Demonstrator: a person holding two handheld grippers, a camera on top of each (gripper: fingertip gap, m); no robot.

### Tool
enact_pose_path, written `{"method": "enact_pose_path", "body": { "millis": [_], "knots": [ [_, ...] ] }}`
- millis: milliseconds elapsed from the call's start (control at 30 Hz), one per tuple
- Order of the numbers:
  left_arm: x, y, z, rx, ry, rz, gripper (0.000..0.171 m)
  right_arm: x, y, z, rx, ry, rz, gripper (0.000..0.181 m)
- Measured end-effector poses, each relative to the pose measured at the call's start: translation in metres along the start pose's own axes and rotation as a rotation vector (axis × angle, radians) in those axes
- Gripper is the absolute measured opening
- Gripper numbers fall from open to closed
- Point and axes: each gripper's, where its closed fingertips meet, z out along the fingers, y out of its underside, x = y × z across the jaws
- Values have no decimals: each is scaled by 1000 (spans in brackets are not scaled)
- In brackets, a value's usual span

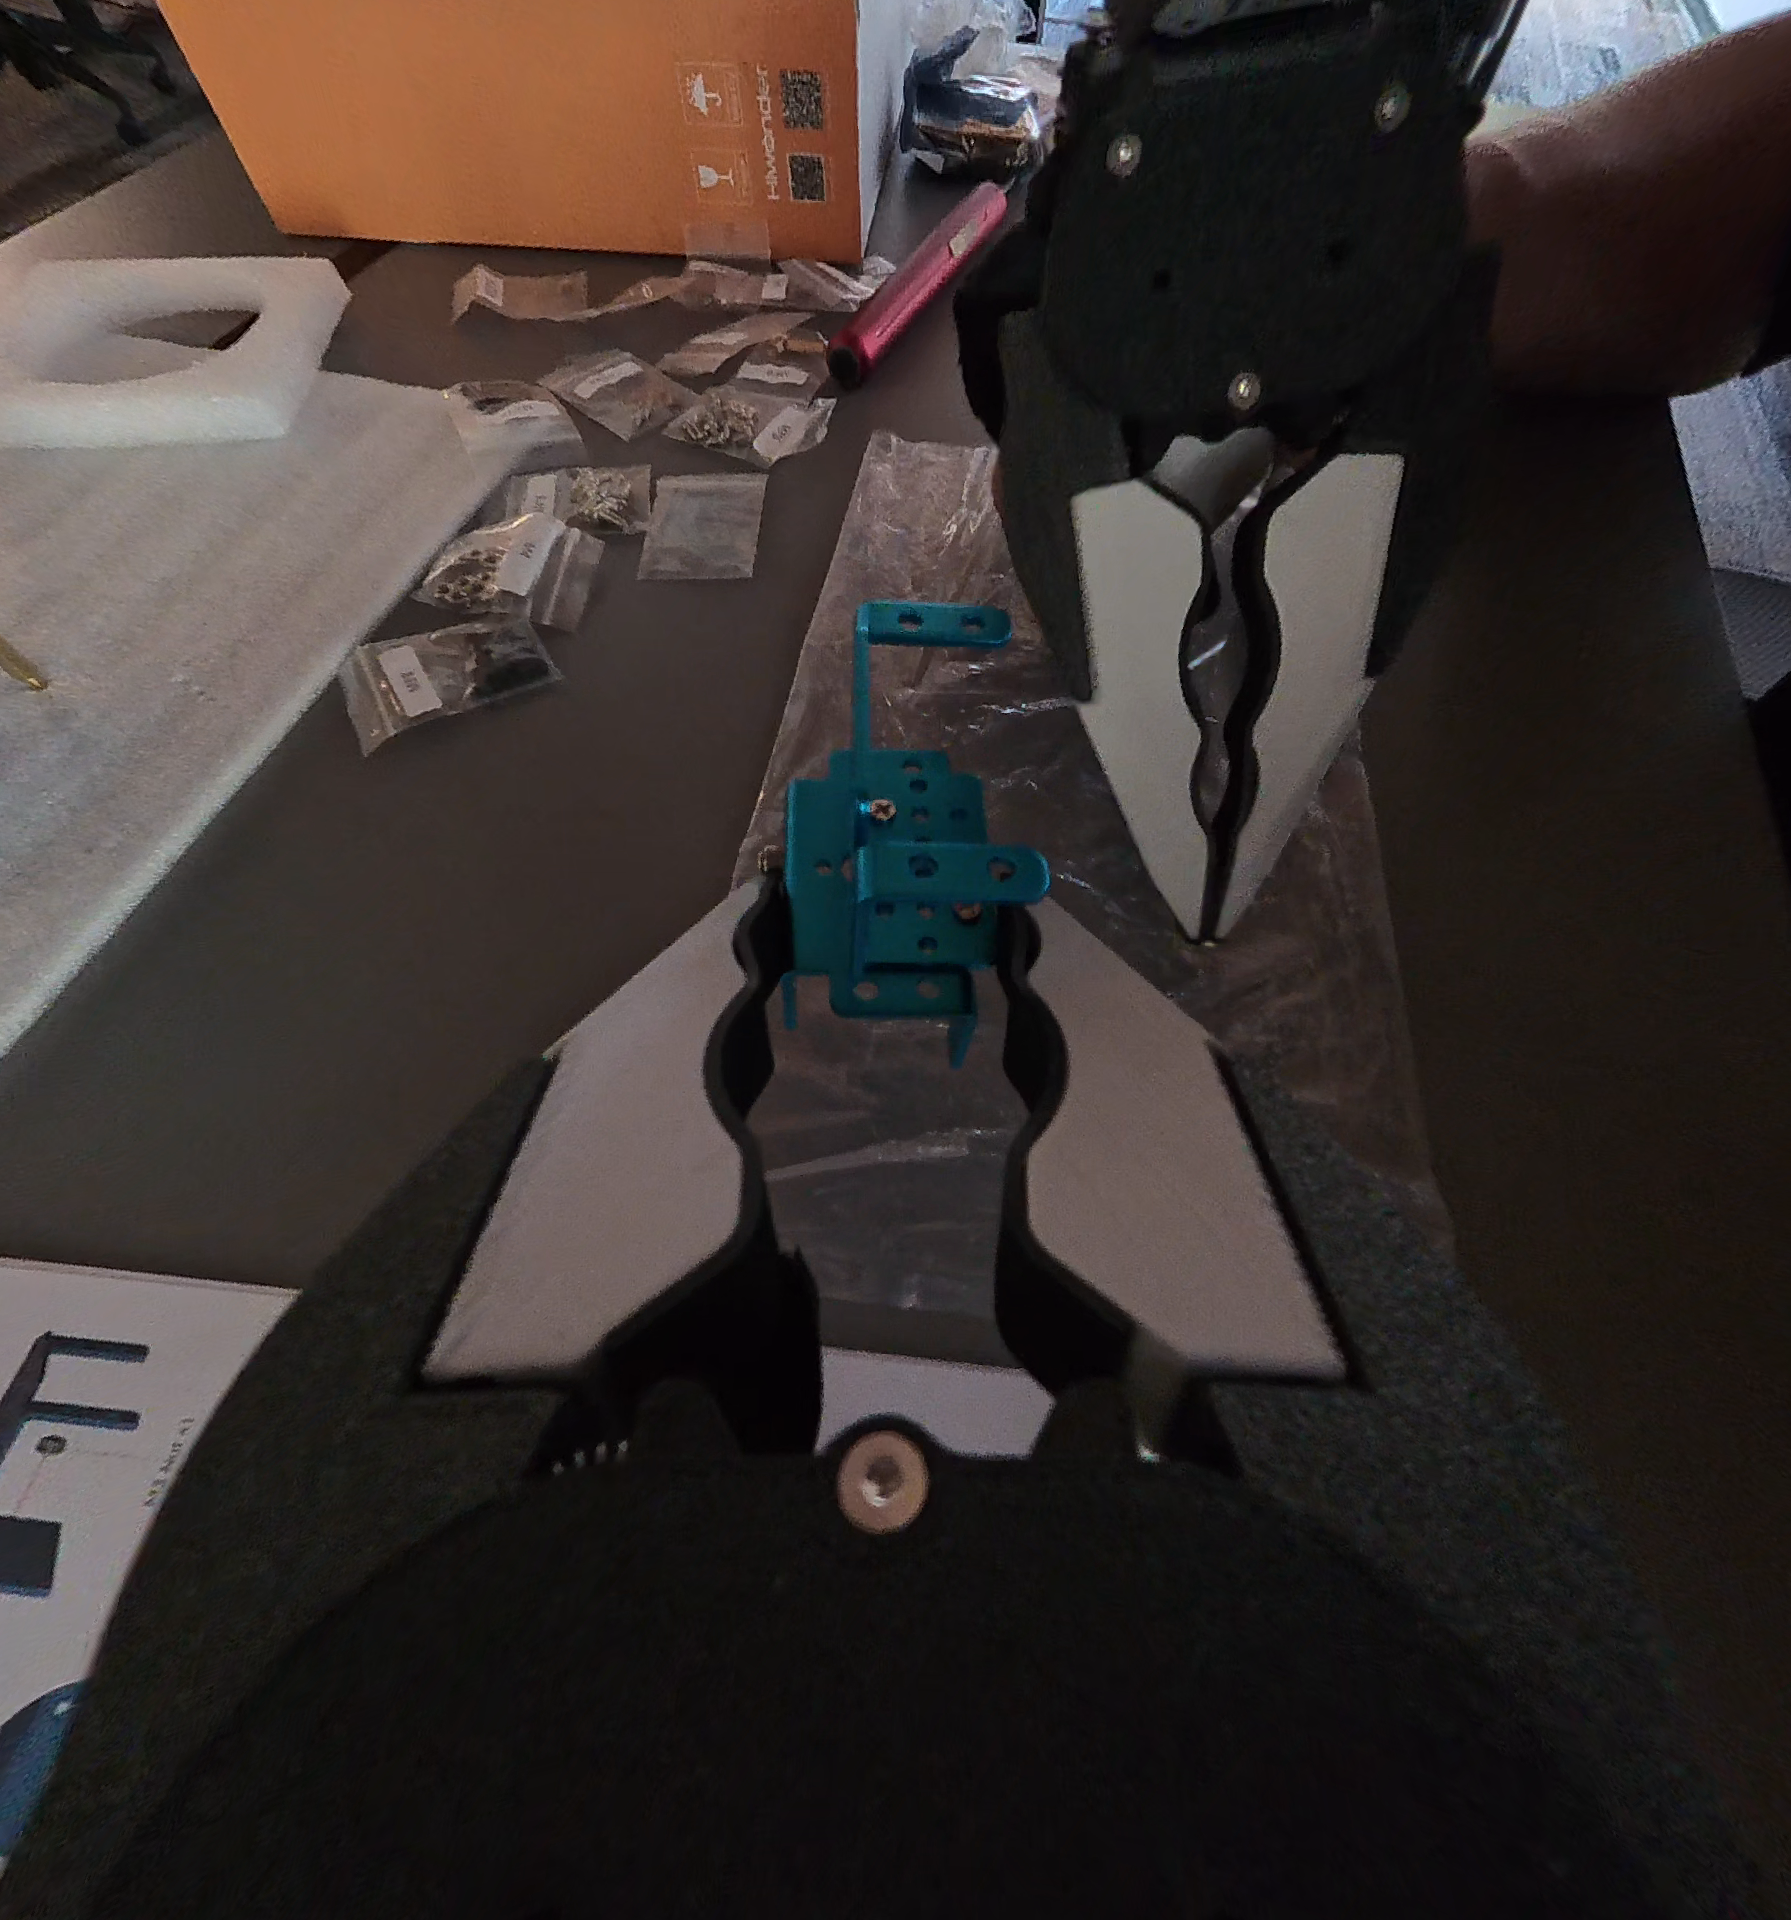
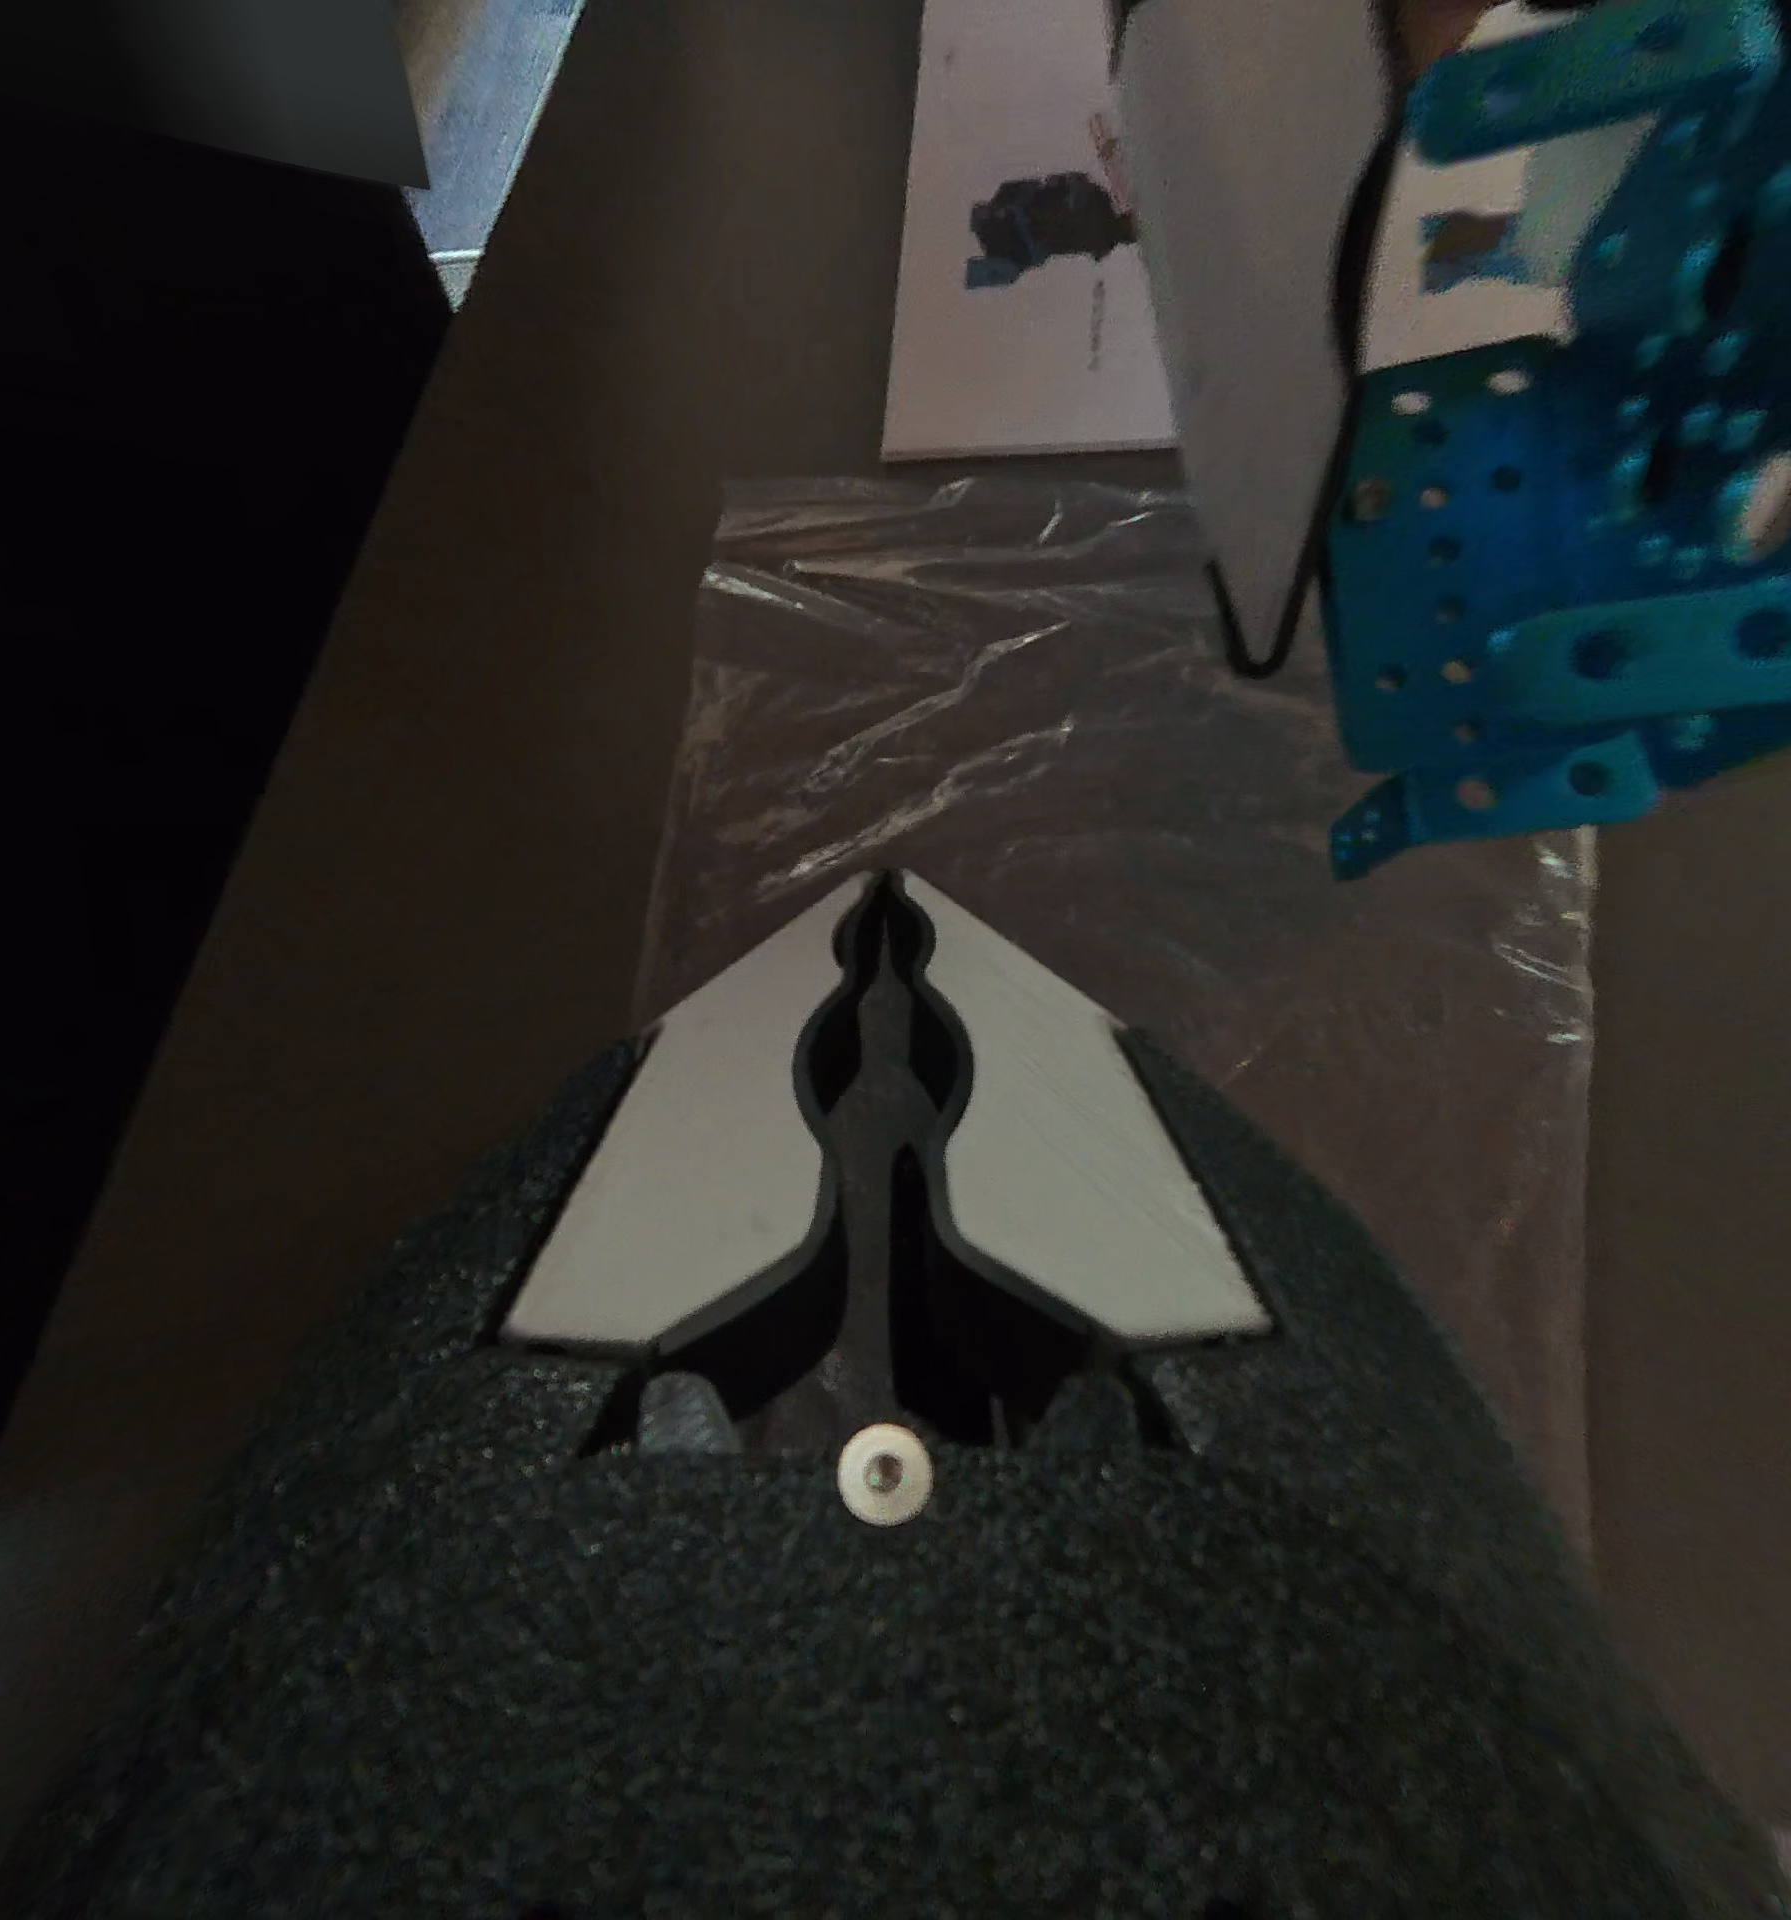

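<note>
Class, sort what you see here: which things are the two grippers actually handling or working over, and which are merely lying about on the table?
In hand:
- left gripper, shut on the blue metal bracket assembly
- right gripper, shut, empty, above the clear plastic bag

Lying about:
- small screw bags
- orange box
- white foam
- red screwdriver
- instruction sheet

Orange cardboard box (image 1: 517,114), white foam block (image 1: 132,353), small screw bags (image 1: 579,488), clear plastic sheet (image 2: 974,727)

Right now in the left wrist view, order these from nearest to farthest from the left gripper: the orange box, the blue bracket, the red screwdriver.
1. Blue bracket, held between the left gripper fingertips.
2. Red screwdriver, ahead and slightly right, on the table.
3. Orange box, farthest, at the table's back, left of the screwdriver.
</note>
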Motion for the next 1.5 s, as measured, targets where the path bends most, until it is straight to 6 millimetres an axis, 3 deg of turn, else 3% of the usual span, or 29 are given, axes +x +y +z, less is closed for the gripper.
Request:
{"method": "enact_pose_path", "body": {
  "millis": [400, 667, 833, 1500],
  "knots": [
    [0, 3, 2, -12, -9, -21, 41, 29, 4, -30, -1, 303, -146, 0],
    [7, -5, 3, 36, 55, -136, 41, 42, -48, -69, 302, 575, -232, 0],
    [10, -6, 6, 55, 87, -200, 41, 51, -52, -66, 283, 697, -269, 0],
    [3, -2, 7, 39, 33, -159, 41, 49, -52, -59, 298, 631, -188, 4]
  ]
}}
